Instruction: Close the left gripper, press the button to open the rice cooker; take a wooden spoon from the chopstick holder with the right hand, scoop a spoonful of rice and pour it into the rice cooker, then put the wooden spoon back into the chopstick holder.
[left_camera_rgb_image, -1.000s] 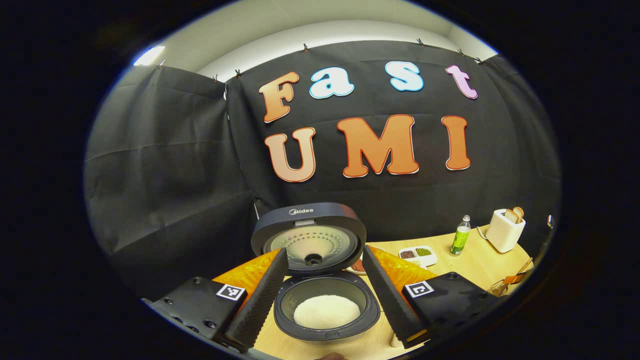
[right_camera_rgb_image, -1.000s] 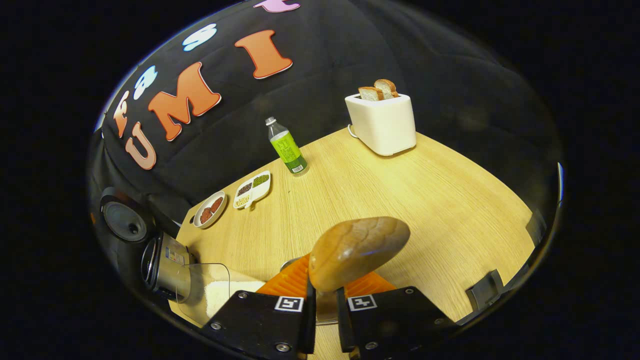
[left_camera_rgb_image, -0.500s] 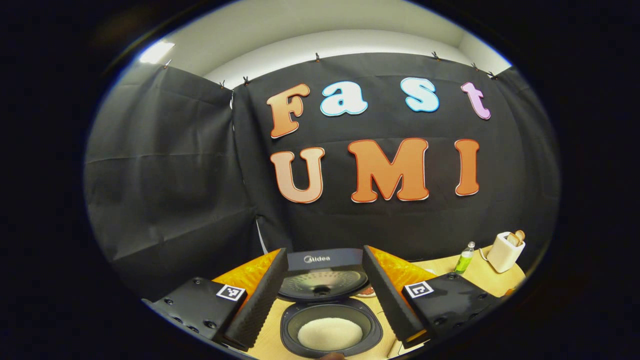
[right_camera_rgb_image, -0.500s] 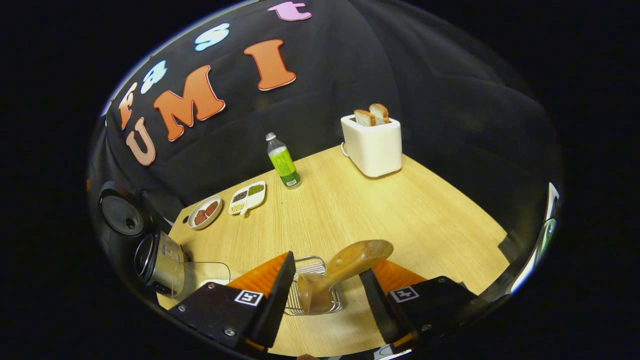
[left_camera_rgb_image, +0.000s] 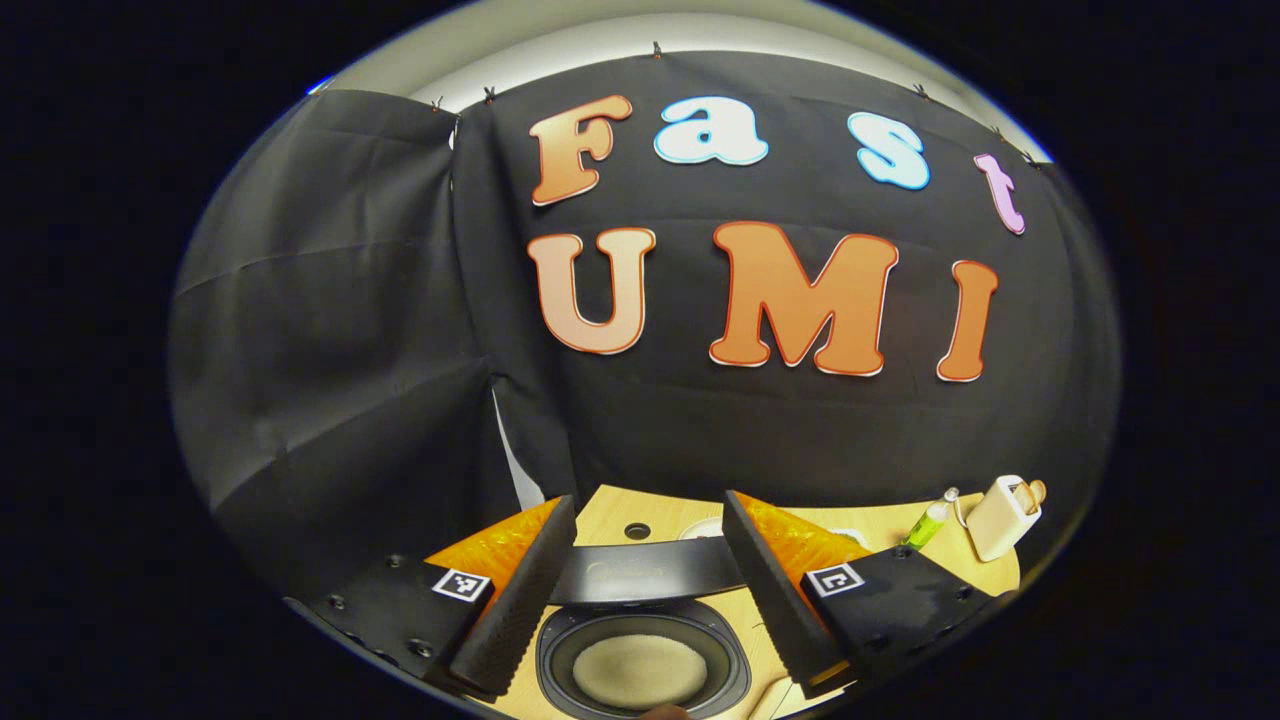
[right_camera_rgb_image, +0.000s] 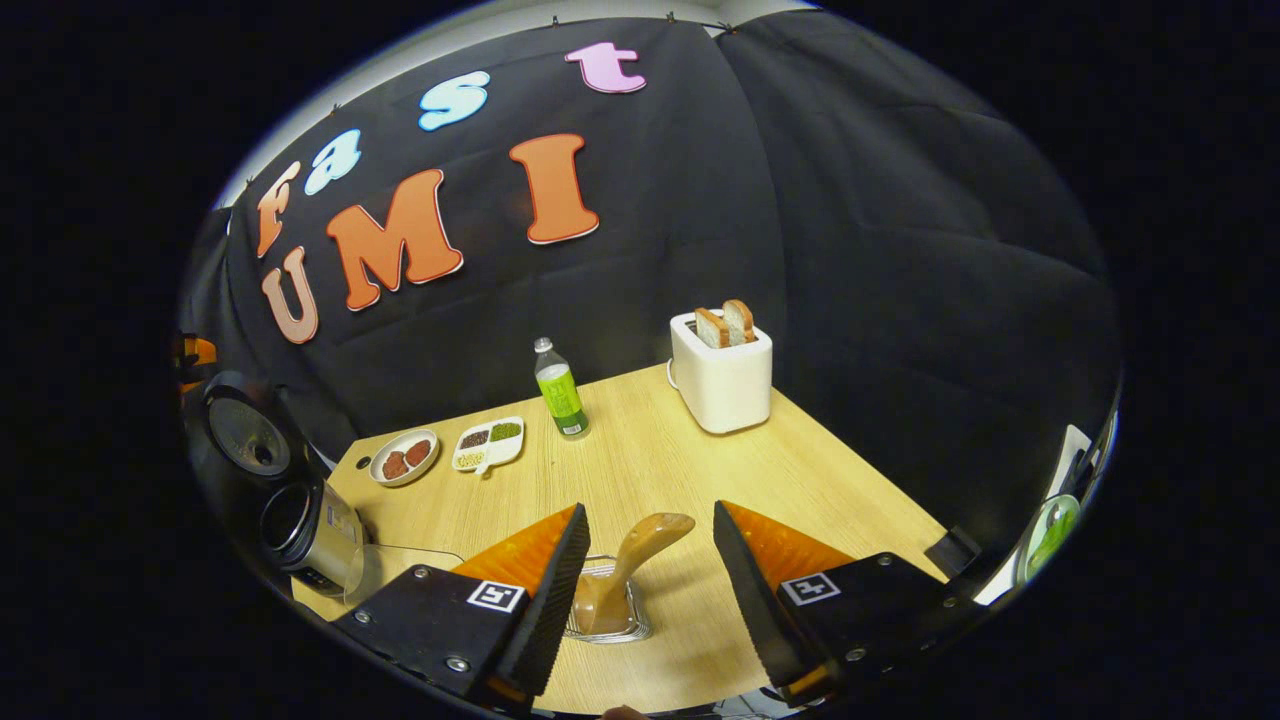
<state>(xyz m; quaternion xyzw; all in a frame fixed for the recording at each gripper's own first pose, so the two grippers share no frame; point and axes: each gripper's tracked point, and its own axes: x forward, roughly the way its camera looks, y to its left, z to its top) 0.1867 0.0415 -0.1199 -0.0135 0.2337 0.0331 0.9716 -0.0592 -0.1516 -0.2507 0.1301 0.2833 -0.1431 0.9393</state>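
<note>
The right gripper (right_camera_rgb_image: 650, 590) is spread wide with nothing held. The wooden spoon (right_camera_rgb_image: 628, 568) is seen leaning in the wire chopstick holder (right_camera_rgb_image: 608, 612) on the tabletop (right_camera_rgb_image: 700, 470). The left gripper (left_camera_rgb_image: 645, 585) is also held wide, above the rice cooker (left_camera_rgb_image: 642, 668), whose lid is up with rice inside.

We see a dark grey rice cooker (left_camera_rgb_image: 640, 600) holding off-white rice (left_camera_rgb_image: 640, 670), and a brown wooden spoon (right_camera_rgb_image: 640, 555) in a silvery wire chopstick holder (right_camera_rgb_image: 605, 625) on the pale wood-grain table (right_camera_rgb_image: 800, 480). Farther off are a white toaster (right_camera_rgb_image: 722, 385) with tan bread (right_camera_rgb_image: 727, 325), and a clear bottle (right_camera_rgb_image: 560, 395) with a green label. Left of it, two white dishes (right_camera_rgb_image: 440, 455) hold red-brown, dark, green and yellowish fillings.
</note>
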